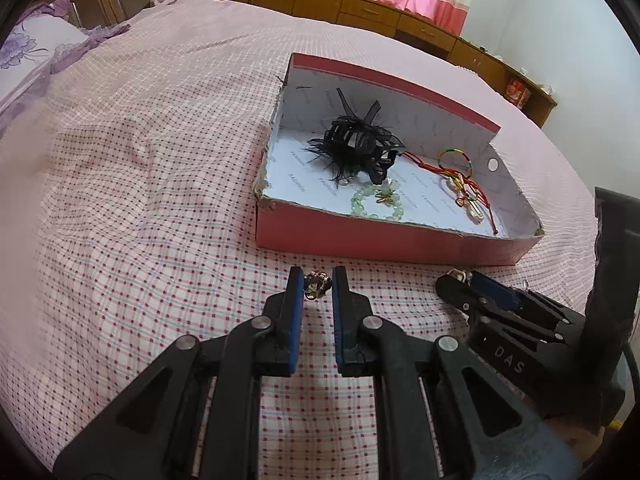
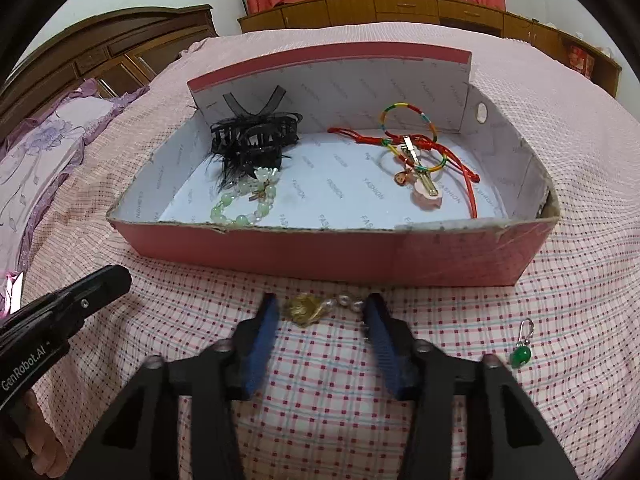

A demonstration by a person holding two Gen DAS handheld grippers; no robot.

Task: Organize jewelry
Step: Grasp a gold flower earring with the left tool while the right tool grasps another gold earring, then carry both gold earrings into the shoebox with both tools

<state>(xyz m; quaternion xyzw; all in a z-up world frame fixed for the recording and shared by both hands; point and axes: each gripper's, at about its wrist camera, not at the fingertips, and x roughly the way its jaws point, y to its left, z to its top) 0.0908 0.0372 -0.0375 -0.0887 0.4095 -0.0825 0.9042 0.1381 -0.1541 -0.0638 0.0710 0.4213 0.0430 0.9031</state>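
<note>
My left gripper [image 1: 317, 280] hovers over the checked bedspread just in front of the pink box [image 1: 380, 240], shut on a small dark and gold ornament [image 1: 318, 285]. To its right, my right gripper [image 2: 322, 310] rests low on the bed before the box's near wall [image 2: 320, 256]. A gold piece with pearls [image 2: 308, 310] spans the gap between its blue pads and touches both. Inside the box lie a black feathered hair claw [image 2: 252, 140], a green bead bracelet [image 2: 244, 208], a multicoloured bangle [image 2: 408, 128], a red cord [image 2: 468, 184] and a pink clip [image 2: 426, 192].
A green drop earring [image 2: 520, 354] lies on the bedspread right of my right gripper. My left gripper [image 2: 116, 280] reaches in from the left edge of the right wrist view. A purple pillow [image 1: 24, 44] and a wooden headboard are at far left, with low wooden cabinets behind the bed.
</note>
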